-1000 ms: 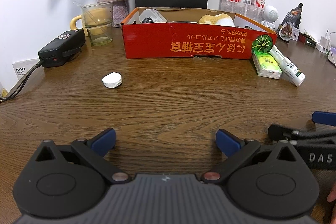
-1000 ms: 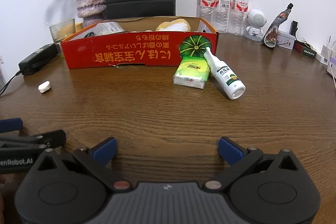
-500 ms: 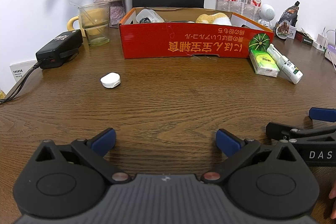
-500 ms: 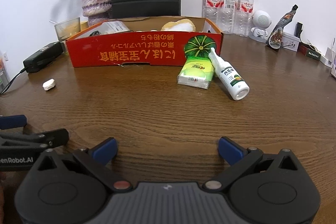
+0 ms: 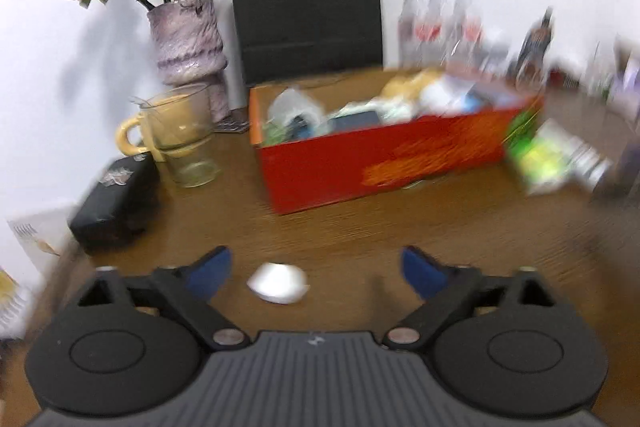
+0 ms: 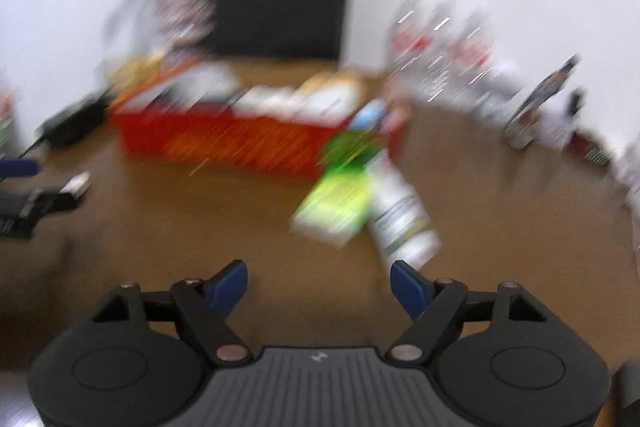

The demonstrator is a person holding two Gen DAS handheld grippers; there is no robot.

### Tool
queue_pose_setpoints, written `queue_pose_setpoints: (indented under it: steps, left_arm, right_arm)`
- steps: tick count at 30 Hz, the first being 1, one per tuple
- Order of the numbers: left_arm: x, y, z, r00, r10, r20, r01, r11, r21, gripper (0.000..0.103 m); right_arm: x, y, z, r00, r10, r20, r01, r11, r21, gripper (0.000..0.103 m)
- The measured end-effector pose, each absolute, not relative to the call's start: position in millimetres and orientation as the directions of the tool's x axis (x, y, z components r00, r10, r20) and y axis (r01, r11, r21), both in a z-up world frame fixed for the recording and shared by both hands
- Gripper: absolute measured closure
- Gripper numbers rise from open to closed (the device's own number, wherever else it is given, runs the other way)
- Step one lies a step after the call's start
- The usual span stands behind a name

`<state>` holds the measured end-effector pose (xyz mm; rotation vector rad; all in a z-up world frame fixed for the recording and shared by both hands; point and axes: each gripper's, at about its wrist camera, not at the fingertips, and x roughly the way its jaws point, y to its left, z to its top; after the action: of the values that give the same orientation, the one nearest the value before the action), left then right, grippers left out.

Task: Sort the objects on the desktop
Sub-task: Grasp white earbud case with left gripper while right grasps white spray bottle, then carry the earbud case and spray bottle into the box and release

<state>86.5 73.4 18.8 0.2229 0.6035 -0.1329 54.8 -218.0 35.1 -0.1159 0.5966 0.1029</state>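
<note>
The left gripper (image 5: 314,273) is closing, untouched white case (image 5: 278,283) between its jaws; the right gripper (image 6: 319,287) is closing on nothing, white bottle (image 6: 402,219) just beyond, red box (image 5: 380,163) farther.

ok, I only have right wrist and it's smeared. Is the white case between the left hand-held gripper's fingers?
Observer: Yes. In left wrist the white case lies between the fingers of the left hand-held gripper, nearer the left one. The jaws are closing, and no pad touches it.
Operator: Anything close enough to bump?
Observer: A black adapter sits to its left, clearly apart from it.
Operator: Room in the box?
Observer: The red box holds clutter at its left end, too blurred to name.
</note>
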Motion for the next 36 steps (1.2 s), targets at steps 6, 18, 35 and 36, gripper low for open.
queue_pose_setpoints:
  steps: [6, 18, 35, 36]
  left_arm:
    - [108.4, 88.0, 5.6, 0.781, -0.095, -0.618, 0.182, 0.980, 0.079, 0.041]
    - [82.3, 74.0, 13.6, 0.798, -0.165, -0.579, 0.250, 0.966, 0.069, 0.075]
    - [228.8, -4.9, 103.9, 0.781, -0.335, -0.527, 0.261, 0.942, -0.211, 0.075]
    - [240.1, -7.9, 96.0, 0.776, -0.336, -0.534, 0.246, 0.941, -0.234, 0.075]
  right_arm:
    - [97.2, -247.7, 22.0, 0.798, 0.077, -0.598, -0.146, 0.987, -0.068, 0.052]
    - [115.6, -254.5, 5.7, 0.761, 0.090, -0.642, -0.134, 0.991, -0.020, 0.077]
    - [205.6, -216.5, 103.3, 0.811, 0.258, -0.525, -0.167, 0.962, 0.216, 0.077]
    - [220.6, -212.6, 97.0, 0.800, 0.255, -0.543, -0.153, 0.962, 0.225, 0.077]
